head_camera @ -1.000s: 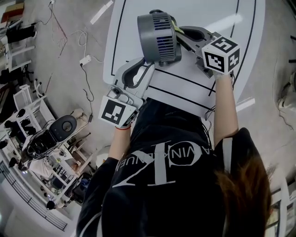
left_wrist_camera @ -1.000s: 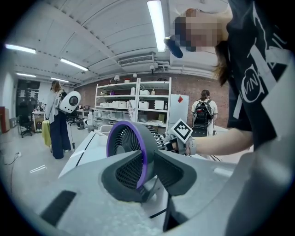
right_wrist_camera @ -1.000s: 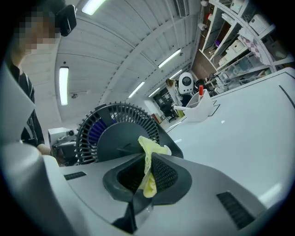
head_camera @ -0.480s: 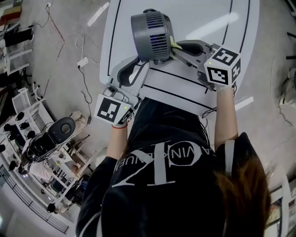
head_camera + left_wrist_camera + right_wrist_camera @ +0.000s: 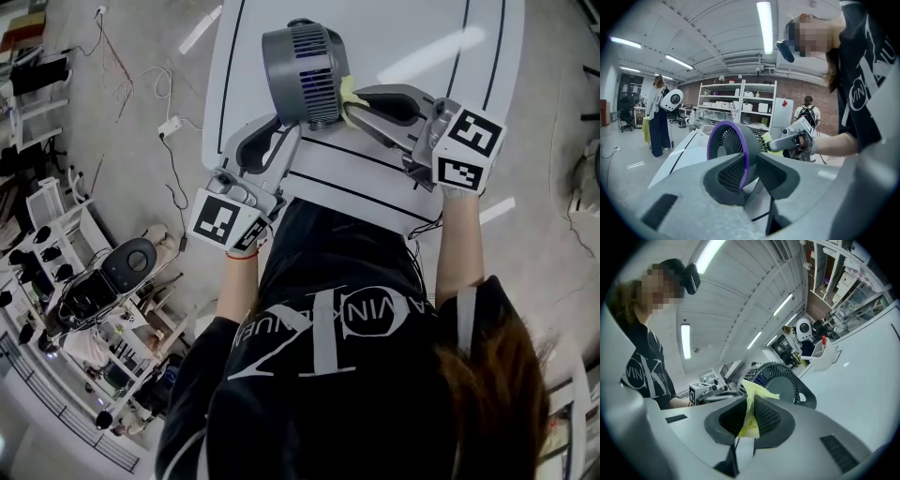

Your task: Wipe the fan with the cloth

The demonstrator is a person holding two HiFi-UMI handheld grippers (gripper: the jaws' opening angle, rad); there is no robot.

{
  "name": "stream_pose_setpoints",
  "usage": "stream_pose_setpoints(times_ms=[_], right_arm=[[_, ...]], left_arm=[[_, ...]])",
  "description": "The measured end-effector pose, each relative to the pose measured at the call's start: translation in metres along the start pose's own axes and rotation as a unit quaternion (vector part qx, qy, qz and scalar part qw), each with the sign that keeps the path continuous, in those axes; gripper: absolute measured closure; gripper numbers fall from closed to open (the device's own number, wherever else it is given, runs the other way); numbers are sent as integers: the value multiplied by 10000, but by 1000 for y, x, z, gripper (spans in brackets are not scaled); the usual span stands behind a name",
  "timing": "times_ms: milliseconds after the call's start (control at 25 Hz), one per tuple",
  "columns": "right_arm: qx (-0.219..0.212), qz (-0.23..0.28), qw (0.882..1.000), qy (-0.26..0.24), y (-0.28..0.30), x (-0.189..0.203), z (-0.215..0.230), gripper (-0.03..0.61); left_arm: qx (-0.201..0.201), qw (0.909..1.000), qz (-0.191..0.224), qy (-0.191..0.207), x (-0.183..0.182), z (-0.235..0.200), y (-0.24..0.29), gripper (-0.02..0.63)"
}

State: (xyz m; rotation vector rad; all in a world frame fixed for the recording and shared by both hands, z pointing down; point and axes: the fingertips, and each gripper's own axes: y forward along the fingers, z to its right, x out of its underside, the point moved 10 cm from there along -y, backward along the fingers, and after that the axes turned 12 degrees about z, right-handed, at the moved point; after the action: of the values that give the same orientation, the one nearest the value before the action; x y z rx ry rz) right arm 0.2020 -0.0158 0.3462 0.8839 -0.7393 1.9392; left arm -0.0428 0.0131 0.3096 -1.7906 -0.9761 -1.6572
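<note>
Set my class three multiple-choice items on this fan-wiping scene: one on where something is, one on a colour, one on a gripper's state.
1. Where is the cloth?
A) on the floor
B) in the right hand-held gripper
C) on a shelf

2. What colour is the ring on the fan?
A) purple
B) red
C) green

3. The left hand-held gripper is:
A) open and empty
B) shut on the cloth
C) shut on the fan

Answers:
1 B: its jaws pinch the yellow cloth.
2 A: the left gripper view shows a purple rim.
3 C: its jaws clamp the fan's rim.
</note>
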Motion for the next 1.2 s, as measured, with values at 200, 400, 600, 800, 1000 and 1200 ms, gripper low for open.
stream_pose_setpoints(times_ms=[200,400,600,800,1000,1200], right_arm=[[56,531,9986,-6,7,-17,9,545],[293,939,9951,107,15,-28,23,545],[618,1263,9898,226,16,-27,26,545],[854,1348,9859,508,17,-13,45,549],[1138,1032,9855,721,19,-2,54,549],[1271,565,9861,912,21,11,56,549]], left_arm=[[20,10000,-30,-13,-2,-9,5,525],[-16,10000,-18,-25,-4,-12,7,525],[12,10000,-42,-18,-5,-5,-1,525],[-1,10000,-64,22,0,0,-2,525],[-43,10000,-48,23,-3,3,0,525],[-66,10000,-26,-9,-2,-1,2,523]])
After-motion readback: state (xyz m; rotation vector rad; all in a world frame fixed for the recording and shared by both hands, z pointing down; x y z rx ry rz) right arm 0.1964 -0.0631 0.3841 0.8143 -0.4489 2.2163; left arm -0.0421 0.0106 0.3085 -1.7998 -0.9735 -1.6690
